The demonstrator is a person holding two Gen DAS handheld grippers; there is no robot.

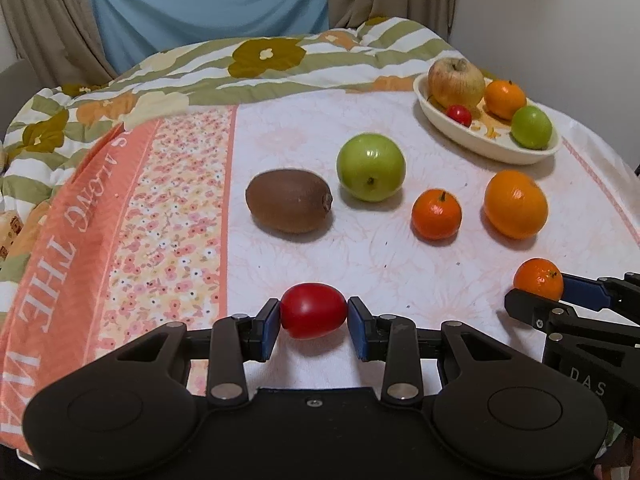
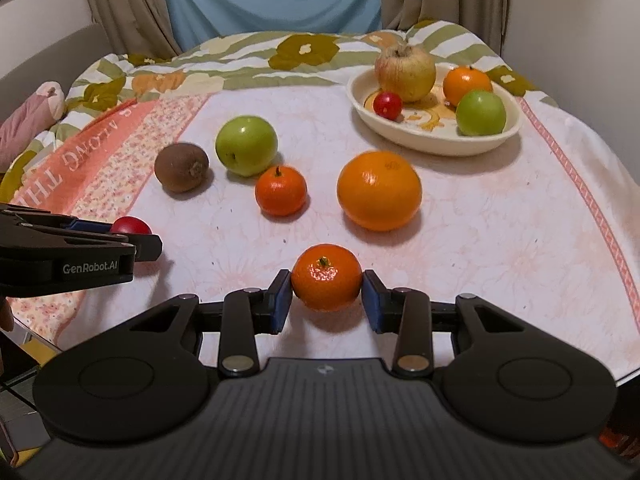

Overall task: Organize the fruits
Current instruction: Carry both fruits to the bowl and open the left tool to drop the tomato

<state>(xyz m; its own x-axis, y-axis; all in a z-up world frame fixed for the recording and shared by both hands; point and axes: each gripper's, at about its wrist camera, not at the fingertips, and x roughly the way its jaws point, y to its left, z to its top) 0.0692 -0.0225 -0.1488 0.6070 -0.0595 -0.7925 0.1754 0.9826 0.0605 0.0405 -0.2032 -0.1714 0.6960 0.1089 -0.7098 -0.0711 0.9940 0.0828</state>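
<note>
Red tomato [image 1: 313, 310] on the floral-clothed surface [image 1: 320, 248] sits between the left claw's [image 1: 313, 326] blue pads, touching both; farther right, a mandarin [image 2: 326, 277] likewise pinched in the right claw [image 2: 326, 299]; rear right, the fruit dish [image 2: 434, 140].

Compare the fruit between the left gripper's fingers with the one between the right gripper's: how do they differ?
The red fruit in the left gripper is smooth, glossy and oval, lying lengthwise between the pads; the mandarin in the right gripper is orange, round and dimpled, with a green stem facing up. The mandarin looks the bulkier of the two. Both sit between blue pads, low over the cloth.
</note>
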